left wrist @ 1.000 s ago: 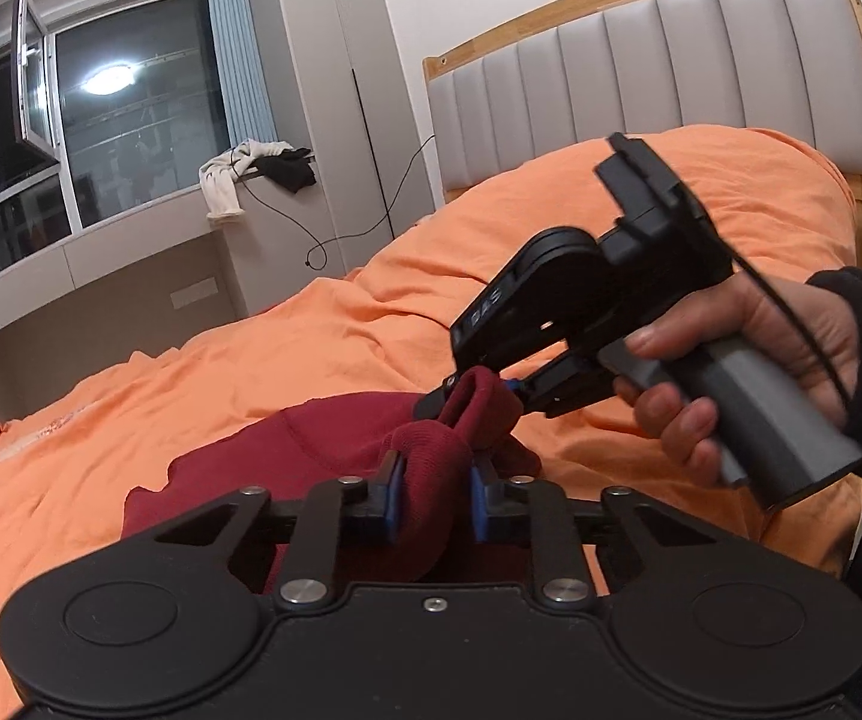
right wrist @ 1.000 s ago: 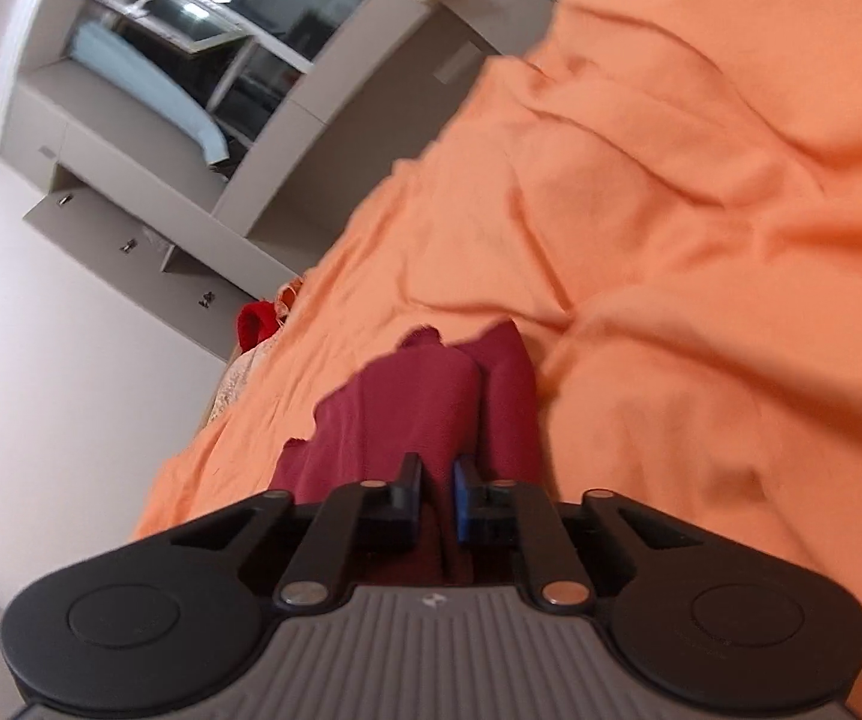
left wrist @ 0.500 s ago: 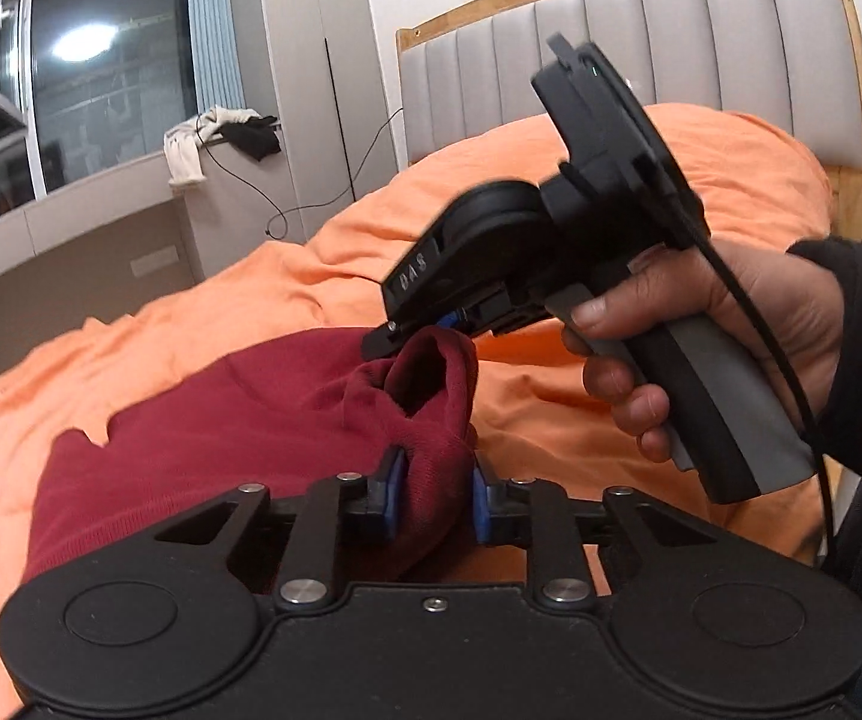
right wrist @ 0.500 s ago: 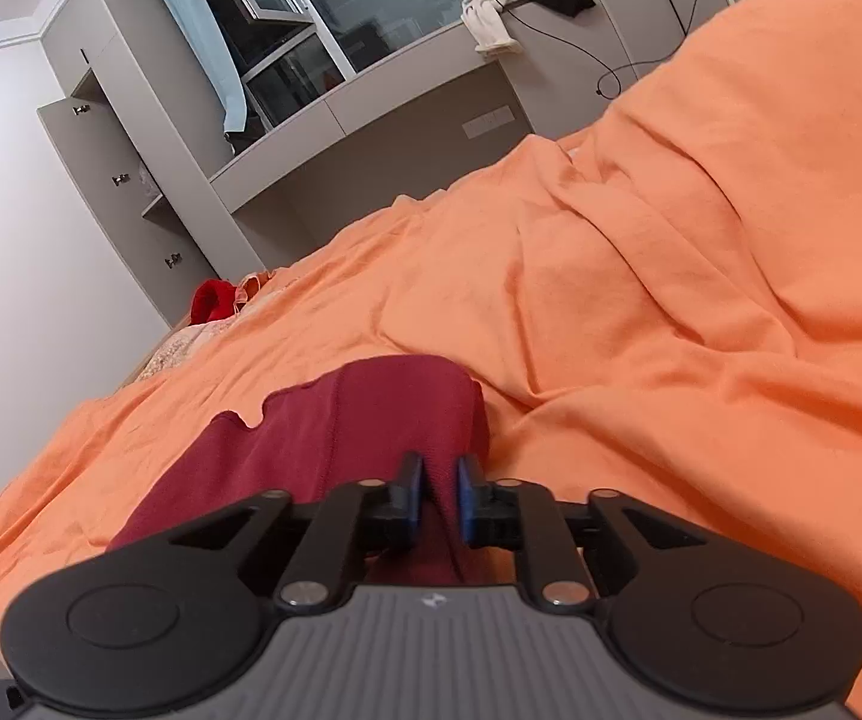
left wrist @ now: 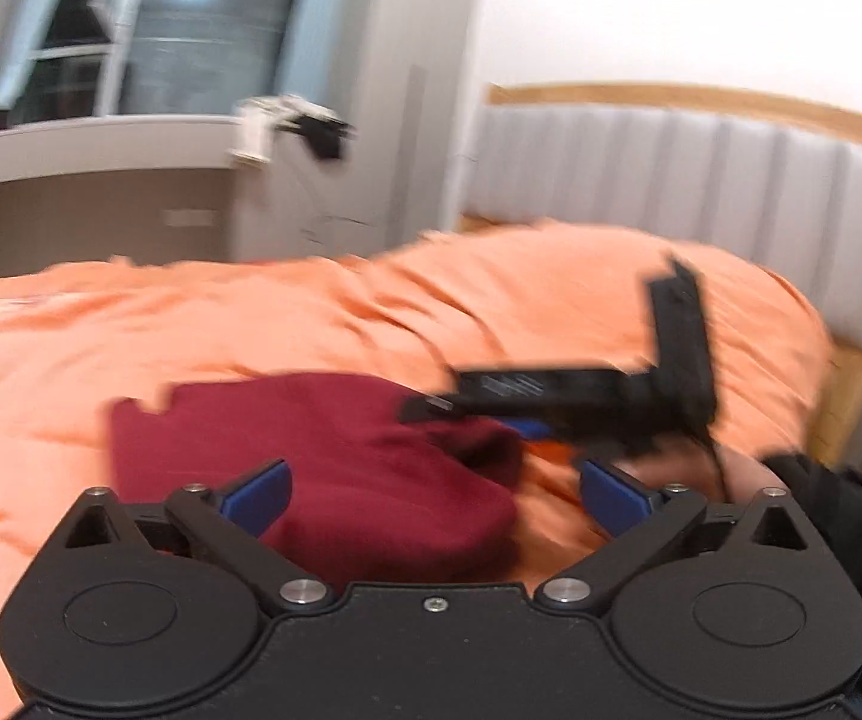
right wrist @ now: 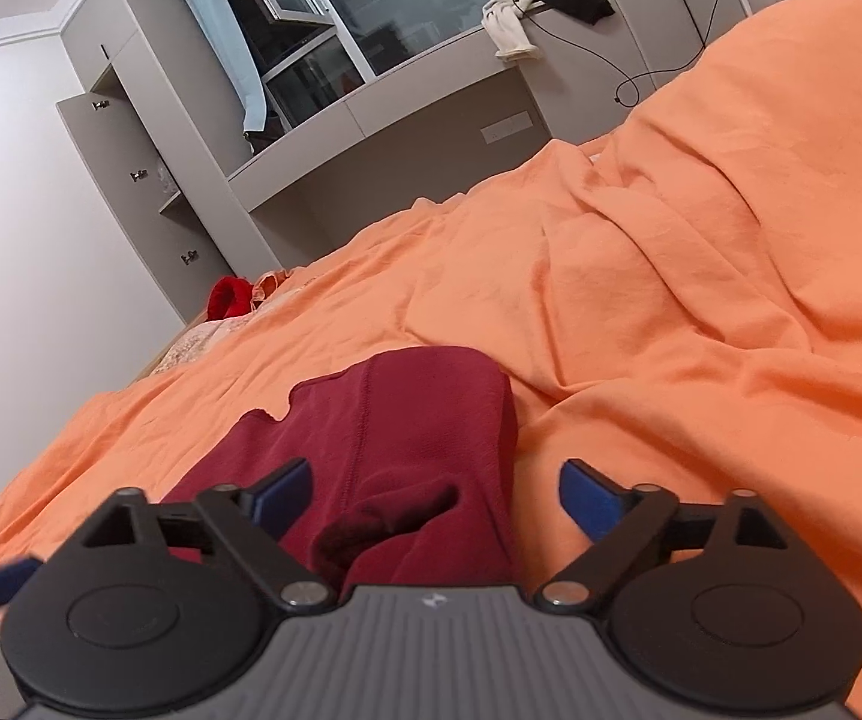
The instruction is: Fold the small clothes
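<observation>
A dark red garment (left wrist: 335, 462) lies folded on the orange bedspread (left wrist: 251, 324), its rounded fold edge away from me. My left gripper (left wrist: 435, 498) hangs just above its near edge with jaws opening wide; the cloth lies between the blue pads, untouched. In the right wrist view the same garment (right wrist: 425, 432) lies under my right gripper (right wrist: 436, 492), whose jaws are also opening and not pressing on the cloth. The right gripper (left wrist: 472, 417) shows edge-on and blurred over the garment's right end, held by a hand (left wrist: 730, 474) in a dark sleeve.
The padded headboard (left wrist: 700, 180) with its wooden frame stands at the right. A window ledge (right wrist: 431, 60) carries white and black clothes and a cable. A bright red item (right wrist: 228, 297) lies at the bed's far end beside grey cabinets (right wrist: 149, 180).
Both grippers went from shut on the red garment to wide open and let it go. It now lies flat and folded on the bed. The left view swung right.
</observation>
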`<action>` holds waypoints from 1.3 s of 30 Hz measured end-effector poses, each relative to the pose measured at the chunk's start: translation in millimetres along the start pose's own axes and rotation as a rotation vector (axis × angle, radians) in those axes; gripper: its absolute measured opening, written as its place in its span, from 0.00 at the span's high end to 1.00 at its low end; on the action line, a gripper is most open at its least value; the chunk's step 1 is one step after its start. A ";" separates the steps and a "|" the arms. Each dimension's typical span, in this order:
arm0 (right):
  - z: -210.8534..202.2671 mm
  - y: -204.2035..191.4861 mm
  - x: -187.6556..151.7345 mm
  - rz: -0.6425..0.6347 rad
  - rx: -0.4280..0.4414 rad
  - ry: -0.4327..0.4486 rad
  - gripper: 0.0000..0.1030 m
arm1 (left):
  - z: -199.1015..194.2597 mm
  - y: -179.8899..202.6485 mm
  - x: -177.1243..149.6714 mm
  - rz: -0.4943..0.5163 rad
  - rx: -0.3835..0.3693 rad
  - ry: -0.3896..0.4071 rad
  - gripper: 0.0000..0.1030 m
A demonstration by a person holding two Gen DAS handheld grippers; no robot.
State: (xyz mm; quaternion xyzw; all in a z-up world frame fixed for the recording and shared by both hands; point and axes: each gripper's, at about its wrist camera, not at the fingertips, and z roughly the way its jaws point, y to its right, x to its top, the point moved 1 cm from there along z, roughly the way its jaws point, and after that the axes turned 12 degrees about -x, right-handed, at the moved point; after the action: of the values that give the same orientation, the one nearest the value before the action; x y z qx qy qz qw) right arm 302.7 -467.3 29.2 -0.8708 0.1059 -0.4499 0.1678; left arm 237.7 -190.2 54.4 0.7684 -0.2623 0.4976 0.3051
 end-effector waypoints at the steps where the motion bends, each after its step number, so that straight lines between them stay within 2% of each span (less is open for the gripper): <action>1: -1.2 -1.3 -1.0 0.002 0.004 -0.001 0.01 | -5.0 -6.4 2.5 -0.018 0.022 0.010 0.01; 5: -6.3 -9.5 -5.8 -0.029 0.012 -0.012 0.00 | -20.0 -38.7 5.7 -0.110 0.154 0.031 0.01; 7: -9.5 -16.2 -7.8 -0.071 0.025 -0.024 0.00 | -24.6 -57.9 4.0 -0.187 0.191 0.029 0.01; 10: -18.2 -26.2 -12.4 -0.147 0.023 -0.020 0.00 | -26.9 -85.4 -1.3 -0.308 0.201 0.014 0.01; 14: -22.9 -32.0 -21.3 -0.236 -0.020 -0.040 0.00 | -19.0 -111.6 -10.7 -0.383 0.163 -0.023 0.01; 18: -12.4 -29.1 -37.1 -0.288 -0.056 -0.095 0.00 | -13.2 -122.7 -28.9 -0.385 0.123 -0.027 0.00; 21: -10.0 -23.8 -44.3 -0.270 -0.049 -0.087 0.00 | -6.7 -125.2 -41.6 -0.373 0.096 -0.031 0.00; 27: -11.1 -25.1 -50.1 -0.284 -0.054 -0.058 0.00 | -2.5 -120.3 -48.3 -0.354 0.126 -0.043 0.00; 32: -10.3 -26.4 -52.5 -0.292 -0.052 -0.041 0.00 | -6.7 -120.9 -55.0 -0.352 0.118 -0.028 0.00; 39: -9.2 -21.6 -38.2 -0.269 -0.016 -0.096 0.00 | -11.5 -119.5 -56.8 -0.330 0.117 -0.023 0.00</action>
State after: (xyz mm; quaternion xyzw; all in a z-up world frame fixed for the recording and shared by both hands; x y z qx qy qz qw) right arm 274.0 -436.4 14.0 -0.8989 -0.0163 -0.4255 0.1038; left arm 294.3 -95.3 -19.4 0.8233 -0.1064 0.4462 0.3343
